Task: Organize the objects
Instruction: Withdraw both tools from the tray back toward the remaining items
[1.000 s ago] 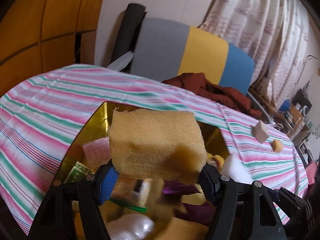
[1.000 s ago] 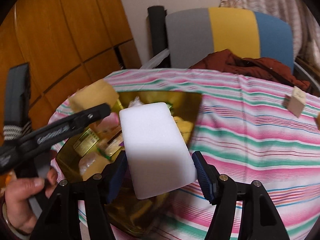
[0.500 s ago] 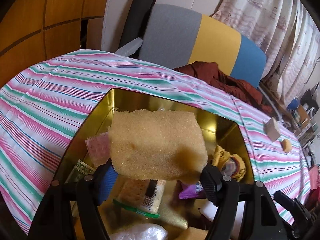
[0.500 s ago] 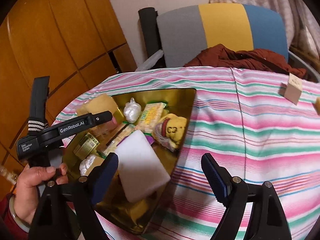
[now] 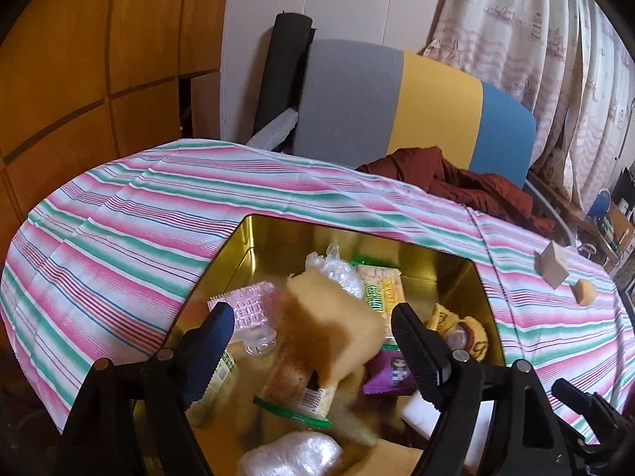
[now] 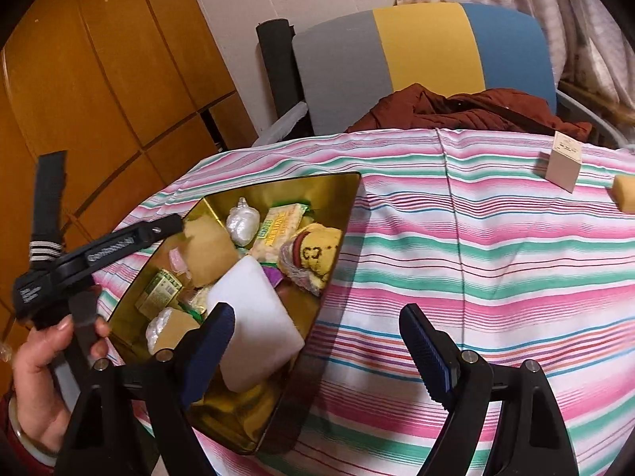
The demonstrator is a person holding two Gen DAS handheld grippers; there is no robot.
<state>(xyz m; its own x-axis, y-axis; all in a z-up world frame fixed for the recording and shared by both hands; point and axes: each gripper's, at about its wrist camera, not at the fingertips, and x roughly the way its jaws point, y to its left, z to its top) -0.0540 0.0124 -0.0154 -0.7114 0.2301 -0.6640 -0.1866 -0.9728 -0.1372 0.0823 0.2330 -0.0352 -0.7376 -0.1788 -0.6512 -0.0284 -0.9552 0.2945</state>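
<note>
My left gripper hovers over the gold tin with its jaws opening. The yellow sponge hangs tilted and blurred between the pads, touching neither. In the right wrist view the same sponge sits over the tin's contents, under one of the left gripper's fingers. My right gripper stands open above the tin's near right edge and the striped cloth. The white foam block lies in the tin, by the right gripper's left finger and free of it.
The tin holds snack packets, a pink item, wrapped bundles and a yellow plush. A beige box and a small yellow sponge piece sit on the cloth at far right. A chair with a red-brown garment stands behind. A hand holds the left gripper.
The left gripper opened and let go of the yellow sponge, which drops toward the tin. The right gripper opened and released the white block, which now lies in the tin.
</note>
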